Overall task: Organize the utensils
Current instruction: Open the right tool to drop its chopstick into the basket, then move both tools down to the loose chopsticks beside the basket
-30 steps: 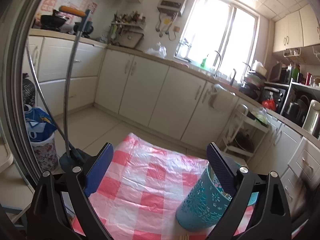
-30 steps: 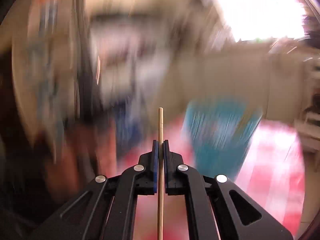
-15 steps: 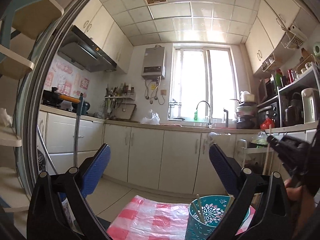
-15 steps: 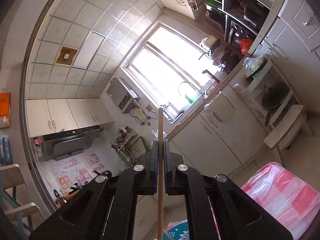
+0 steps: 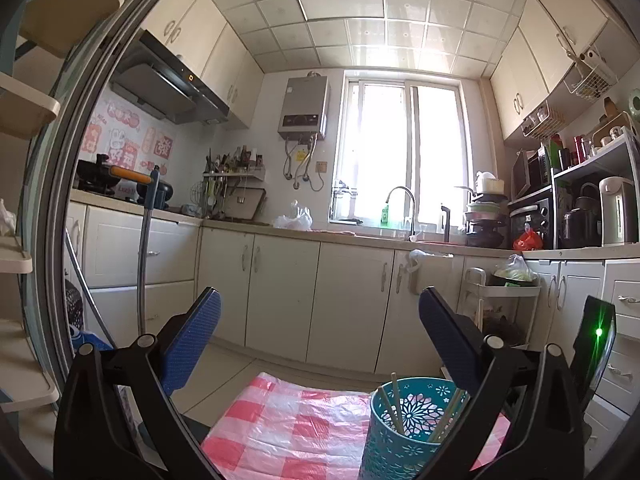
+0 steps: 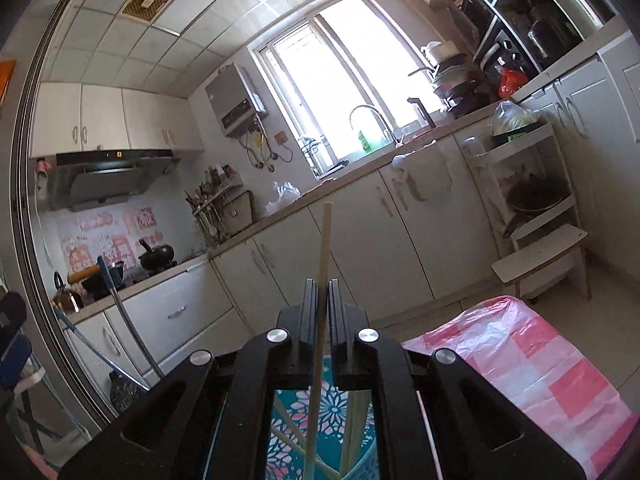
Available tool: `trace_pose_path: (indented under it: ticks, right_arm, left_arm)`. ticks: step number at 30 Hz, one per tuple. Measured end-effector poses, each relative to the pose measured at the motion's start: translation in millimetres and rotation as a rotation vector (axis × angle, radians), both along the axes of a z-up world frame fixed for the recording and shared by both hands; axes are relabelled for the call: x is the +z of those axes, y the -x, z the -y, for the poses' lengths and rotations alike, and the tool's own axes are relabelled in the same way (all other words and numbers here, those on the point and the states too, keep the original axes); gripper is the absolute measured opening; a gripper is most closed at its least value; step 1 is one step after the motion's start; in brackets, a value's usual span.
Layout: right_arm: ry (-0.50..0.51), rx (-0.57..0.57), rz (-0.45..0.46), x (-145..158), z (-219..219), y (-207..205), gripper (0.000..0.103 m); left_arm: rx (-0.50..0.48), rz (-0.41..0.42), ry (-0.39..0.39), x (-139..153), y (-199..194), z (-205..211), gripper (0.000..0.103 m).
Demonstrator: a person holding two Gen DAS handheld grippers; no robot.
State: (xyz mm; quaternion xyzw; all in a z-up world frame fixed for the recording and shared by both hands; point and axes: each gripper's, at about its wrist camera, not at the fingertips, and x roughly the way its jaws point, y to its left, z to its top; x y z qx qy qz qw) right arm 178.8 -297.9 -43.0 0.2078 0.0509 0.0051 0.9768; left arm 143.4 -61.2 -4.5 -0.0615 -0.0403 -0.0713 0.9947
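Note:
A teal cut-out utensil holder (image 5: 408, 428) stands on the pink-and-white checked cloth (image 5: 288, 428), with chopsticks (image 5: 394, 404) leaning inside it. My left gripper (image 5: 319, 296) points level above the cloth, jaws wide open and empty, the holder below its right finger. My right gripper (image 6: 323, 284) hangs directly over the holder (image 6: 328, 412). A pale chopstick (image 6: 325, 240) stands between its pads, slightly tilted, its lower end reaching down into the holder. These jaws are opening, and a thin gap shows beside the chopstick.
White base cabinets (image 5: 320, 288) and a counter with a sink run behind the table. A mop handle (image 5: 144, 240) leans at the left. A white trolley (image 6: 532, 200) and a step stool (image 6: 540, 260) stand at the right. A black device with a green light (image 5: 596, 344) sits beside the holder.
The left gripper lifted and tipped up from the cloth to level. The right gripper came down over the holder with the chopstick, and its pads loosened slightly.

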Motion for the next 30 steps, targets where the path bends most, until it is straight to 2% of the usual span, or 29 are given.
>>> trace_pose_path:
  ticks: [4, 7, 8, 11, 15, 18, 20, 21, 23, 27, 30]
  right_arm:
    - [0.078, 0.044, -0.044, -7, -8, 7, 0.008]
    - [0.114, 0.064, -0.061, -7, -11, 12, 0.017]
    - [0.121, 0.067, -0.059, -7, -11, 14, 0.017]
    - [0.116, 0.065, -0.048, 0, -9, 21, 0.019]
    - [0.099, 0.078, -0.036, 12, -8, 34, 0.025]
    - [0.101, 0.101, -0.07, 16, -9, 48, 0.035]
    - [0.097, 0.118, -0.151, 16, -11, 54, 0.052]
    - [0.087, 0.128, -0.198, 13, -12, 57, 0.053]
    - [0.066, 0.152, -0.301, 0, -16, 65, 0.054]
    - [0.077, 0.181, -0.543, -40, -36, 73, 0.054]
    - [0.125, 0.239, -0.676, -67, -60, 72, 0.041]
  left_arm:
    - [-0.008, -0.034, 0.011, 0, -5, -2, 0.095]
    - [-0.008, -0.058, 0.019, -2, -9, -5, 0.095]
    - [-0.008, -0.069, 0.024, -2, -11, -6, 0.095]
    - [-0.008, -0.1, 0.032, -6, -15, -9, 0.095]
    - [-0.011, -0.138, -0.001, -9, -20, -7, 0.095]
    - [-0.032, -0.191, -0.014, -12, -29, -11, 0.095]
    - [-0.052, -0.258, -0.014, -17, -39, -16, 0.095]
    - [-0.061, -0.303, -0.012, -20, -46, -20, 0.095]
    - [-0.071, -0.375, -0.007, -29, -57, -27, 0.095]
    - [-0.07, -0.577, -0.053, -56, -84, -36, 0.095]
    - [-0.086, -0.718, -0.089, -81, -95, -40, 0.095]
